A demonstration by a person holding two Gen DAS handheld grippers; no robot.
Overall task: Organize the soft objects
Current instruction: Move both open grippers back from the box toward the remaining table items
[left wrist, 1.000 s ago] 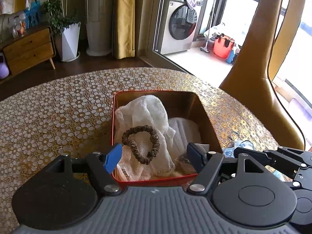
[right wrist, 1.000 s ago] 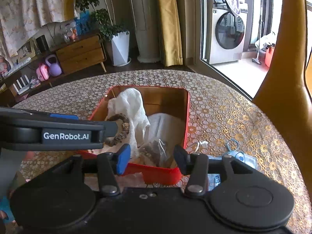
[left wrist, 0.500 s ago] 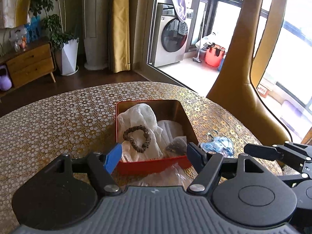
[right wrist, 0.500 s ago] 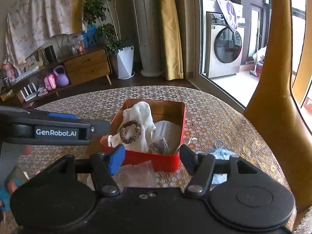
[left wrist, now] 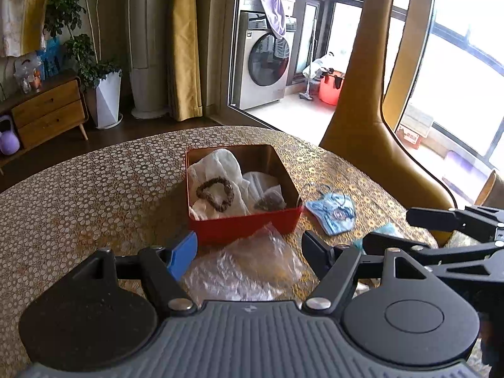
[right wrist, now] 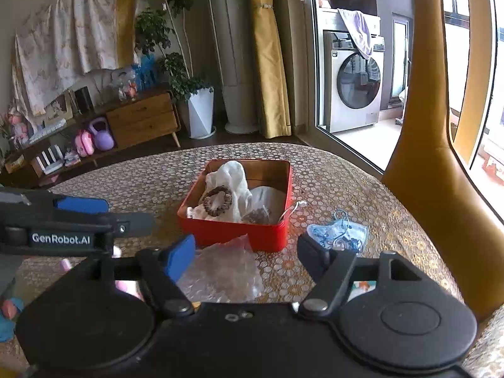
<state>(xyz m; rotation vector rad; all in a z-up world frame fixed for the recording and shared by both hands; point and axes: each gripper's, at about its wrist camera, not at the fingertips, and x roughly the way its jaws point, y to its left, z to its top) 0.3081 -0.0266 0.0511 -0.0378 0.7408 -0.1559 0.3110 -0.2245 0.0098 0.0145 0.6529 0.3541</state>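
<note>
A red tin box [left wrist: 245, 224] [right wrist: 233, 233] stands open on the table. It holds a white cloth [left wrist: 220, 167] [right wrist: 231, 173], a brown scrunchie [left wrist: 214, 192] [right wrist: 217, 201] on top of the cloth, and a small clear bag of dark bits [left wrist: 270, 201] [right wrist: 256, 215]. A clear plastic bag [left wrist: 249, 267] [right wrist: 223, 271] lies just in front of the box. A blue face mask [left wrist: 334, 212] [right wrist: 338, 233] lies right of the box. My left gripper [left wrist: 249, 249] and right gripper [right wrist: 245, 253] are both open and empty, held back from the box above the plastic bag.
The table has a gold-patterned cloth [left wrist: 94, 195]. A tan chair back [left wrist: 362, 126] [right wrist: 425, 173] rises at the right. The right gripper shows in the left wrist view [left wrist: 456, 226], the left gripper in the right wrist view [right wrist: 63, 223]. Small pink and blue items [right wrist: 9, 312] lie at lower left.
Both grippers have pulled back and up from the box. The plastic bag and more of the face mask have come into view. The scrunchie stays on the cloth.
</note>
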